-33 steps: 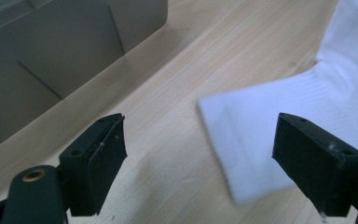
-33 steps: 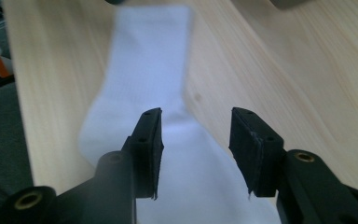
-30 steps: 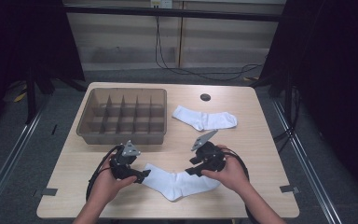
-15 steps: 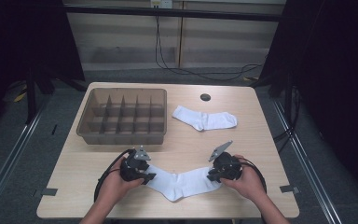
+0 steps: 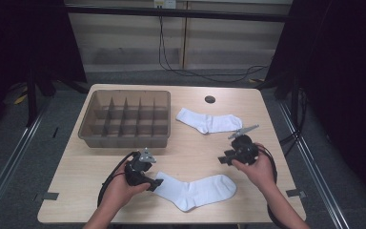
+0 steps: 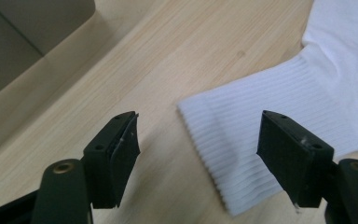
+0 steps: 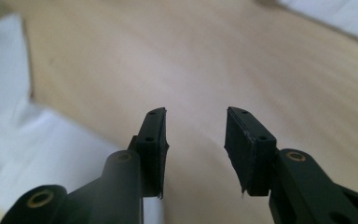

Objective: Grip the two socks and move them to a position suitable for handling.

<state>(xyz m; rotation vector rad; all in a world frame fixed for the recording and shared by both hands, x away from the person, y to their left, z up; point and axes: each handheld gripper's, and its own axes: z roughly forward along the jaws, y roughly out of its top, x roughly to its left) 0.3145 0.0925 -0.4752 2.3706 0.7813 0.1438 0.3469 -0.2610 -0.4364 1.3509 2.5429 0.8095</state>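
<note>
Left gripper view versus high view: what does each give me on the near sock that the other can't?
Left gripper view alone: the ribbed weave of the near sock's cuff, lying flat on the wood between the left gripper's open fingers, neither pad pressing it.

High view alone: the sock's whole length, toe toward the right gripper, which is off it; the second sock farther back; the divided tray's compartments.

Both: the near sock, the table, the tray's wall, the left gripper at the cuff.
</note>
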